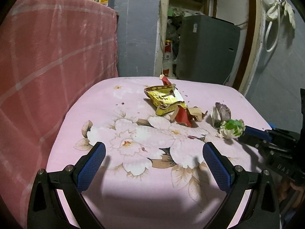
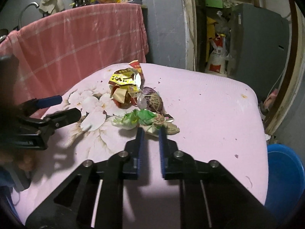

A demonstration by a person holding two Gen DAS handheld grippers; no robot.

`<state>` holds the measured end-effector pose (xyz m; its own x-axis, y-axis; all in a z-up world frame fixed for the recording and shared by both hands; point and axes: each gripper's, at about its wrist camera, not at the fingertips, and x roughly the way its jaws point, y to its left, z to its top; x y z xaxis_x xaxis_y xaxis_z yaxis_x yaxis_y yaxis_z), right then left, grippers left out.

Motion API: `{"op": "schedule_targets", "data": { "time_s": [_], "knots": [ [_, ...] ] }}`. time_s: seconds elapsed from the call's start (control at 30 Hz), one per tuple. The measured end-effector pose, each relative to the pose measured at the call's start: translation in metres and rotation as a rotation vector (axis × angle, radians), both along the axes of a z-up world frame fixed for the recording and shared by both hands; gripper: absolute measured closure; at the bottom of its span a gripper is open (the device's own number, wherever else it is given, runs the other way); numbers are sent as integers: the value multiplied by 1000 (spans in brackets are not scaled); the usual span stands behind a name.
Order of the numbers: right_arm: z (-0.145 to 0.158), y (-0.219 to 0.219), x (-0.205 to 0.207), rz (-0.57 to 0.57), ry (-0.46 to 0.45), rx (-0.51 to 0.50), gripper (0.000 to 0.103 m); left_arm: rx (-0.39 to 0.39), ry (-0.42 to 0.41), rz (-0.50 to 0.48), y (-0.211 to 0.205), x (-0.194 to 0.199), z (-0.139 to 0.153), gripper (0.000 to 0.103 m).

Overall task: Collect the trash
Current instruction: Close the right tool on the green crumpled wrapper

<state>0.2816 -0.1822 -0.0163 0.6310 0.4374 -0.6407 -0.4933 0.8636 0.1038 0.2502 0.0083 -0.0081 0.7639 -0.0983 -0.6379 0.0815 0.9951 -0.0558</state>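
A crumpled green and white wrapper (image 2: 144, 119) lies on the pink flowered tabletop (image 2: 200, 105), and my right gripper (image 2: 151, 131) is shut on its near edge, its blue pads pinching the paper. In the left wrist view the same wrapper (image 1: 231, 128) sits at the tip of the right gripper (image 1: 243, 133). Behind it are a purplish clear bag (image 2: 152, 99), a torn yellow snack packet (image 2: 124, 82) and red and brown paper scraps (image 1: 185, 116). My left gripper (image 1: 154, 152) hovers open over the flower print with nothing between its fingers, left of the pile.
A pink checked cloth (image 1: 47, 57) hangs over a counter at the left, with bottles on top. A blue basin (image 2: 284, 171) stands beside the table's right edge. A grey appliance (image 1: 205, 47) and a sack fill the doorway behind.
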Motion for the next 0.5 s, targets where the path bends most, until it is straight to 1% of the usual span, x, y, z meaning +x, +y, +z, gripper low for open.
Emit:
{"op": "schedule_targets", "data": {
  "time_s": [0.1,0.2,0.33,0.5],
  "knots": [
    [1,-10,-1,-23,0,8,94,6,7,-16,-4,1,-1,5],
    [1,-20,1,-51,9,15,95,7,20,-34,-9,3,-2,5],
    [1,-33,2,-83,13,24,96,5,37,-54,-16,10,-4,9],
    [1,-45,2,-110,15,34,96,-4,48,-65,-22,23,-3,10]
  ]
}}
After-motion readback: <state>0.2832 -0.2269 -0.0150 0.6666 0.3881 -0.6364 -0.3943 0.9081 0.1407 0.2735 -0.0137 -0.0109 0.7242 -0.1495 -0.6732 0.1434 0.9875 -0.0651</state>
